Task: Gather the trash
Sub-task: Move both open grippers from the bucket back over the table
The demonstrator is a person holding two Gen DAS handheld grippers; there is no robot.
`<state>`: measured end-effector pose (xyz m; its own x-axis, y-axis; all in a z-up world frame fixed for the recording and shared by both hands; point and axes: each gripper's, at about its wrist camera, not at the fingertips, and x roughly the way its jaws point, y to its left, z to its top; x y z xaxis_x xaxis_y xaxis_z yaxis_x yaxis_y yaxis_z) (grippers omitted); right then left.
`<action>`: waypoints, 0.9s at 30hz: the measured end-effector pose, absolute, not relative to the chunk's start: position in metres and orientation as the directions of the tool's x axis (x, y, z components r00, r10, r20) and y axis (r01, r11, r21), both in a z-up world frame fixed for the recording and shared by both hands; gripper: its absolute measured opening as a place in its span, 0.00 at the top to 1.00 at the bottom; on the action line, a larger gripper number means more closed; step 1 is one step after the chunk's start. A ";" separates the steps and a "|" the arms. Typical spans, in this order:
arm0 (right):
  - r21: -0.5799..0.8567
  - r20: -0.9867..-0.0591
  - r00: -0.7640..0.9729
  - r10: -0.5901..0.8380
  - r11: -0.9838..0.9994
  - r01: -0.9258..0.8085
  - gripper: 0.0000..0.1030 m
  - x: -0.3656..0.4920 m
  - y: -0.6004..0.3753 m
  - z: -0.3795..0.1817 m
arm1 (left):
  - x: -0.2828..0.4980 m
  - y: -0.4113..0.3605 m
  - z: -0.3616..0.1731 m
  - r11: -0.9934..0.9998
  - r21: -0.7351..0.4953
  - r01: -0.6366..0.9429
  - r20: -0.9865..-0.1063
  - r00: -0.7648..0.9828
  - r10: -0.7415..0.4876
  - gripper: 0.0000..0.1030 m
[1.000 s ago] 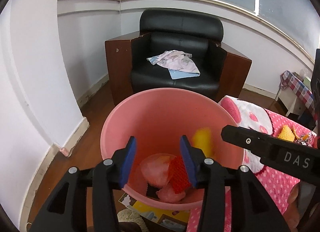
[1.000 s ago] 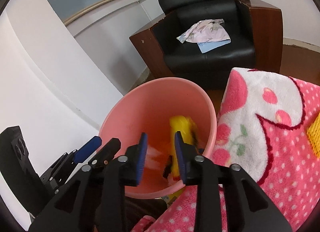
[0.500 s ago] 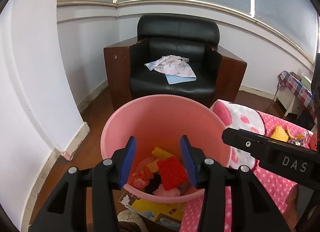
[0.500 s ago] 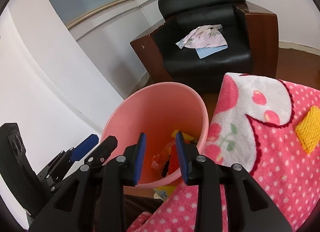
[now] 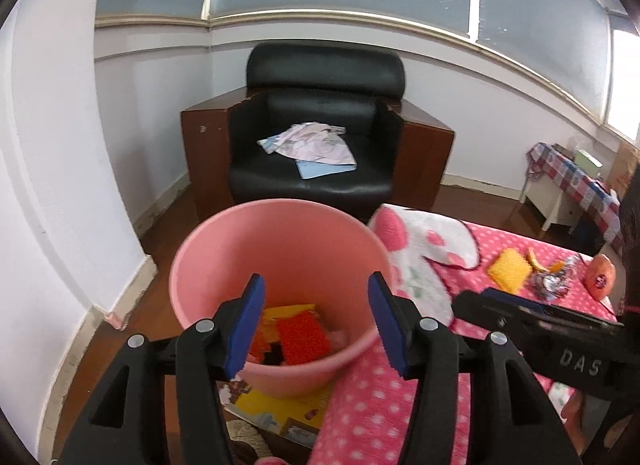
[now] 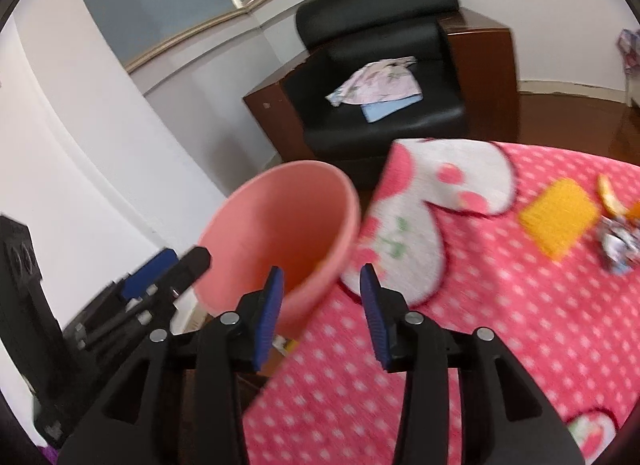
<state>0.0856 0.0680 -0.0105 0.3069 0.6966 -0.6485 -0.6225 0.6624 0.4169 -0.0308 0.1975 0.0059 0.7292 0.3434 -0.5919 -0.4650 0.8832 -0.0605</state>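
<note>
While both claws are held above the scene, their jaws are seen opening, with nothing gripped between the blue pads. The left claw is framed at lower centre of the left wrist view, over the mouth of the pink bucket, in which a red mesh piece and yellow scraps are lying. The right claw is shown at lower centre of the right wrist view, straddling the near rim of the pink bucket and the edge of the pink dotted blanket; the picture is blurred there. On the blanket, at the right of both views, trash is left: a yellow mesh square, an orange peel and a crumpled wrapper, all near one another and well apart from the bucket. An orange is seen at the far right of the left view. A black armchair with folded cloth on its seat is placed behind the bucket, against the wall.
</note>
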 end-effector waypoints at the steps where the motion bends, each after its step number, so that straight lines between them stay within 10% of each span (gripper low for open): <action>1: 0.400 -0.653 0.324 0.684 0.675 -0.620 0.60 0.081 0.055 -0.011 | -0.030 0.192 0.005 0.888 -0.061 -0.456 -0.593 0.732 0.335 0.48; 27: 0.373 -0.723 0.420 0.549 0.821 -0.432 0.60 0.030 -0.096 -0.037 | 0.009 0.050 -0.049 0.970 -0.060 -0.237 -0.750 0.652 0.113 0.48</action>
<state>0.0299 -0.0960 -0.0365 0.4200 0.5491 -0.7226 -0.4318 0.8212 0.3730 0.0088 0.0504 -0.0495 0.6523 0.1131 -0.7495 -0.2372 0.9696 -0.0602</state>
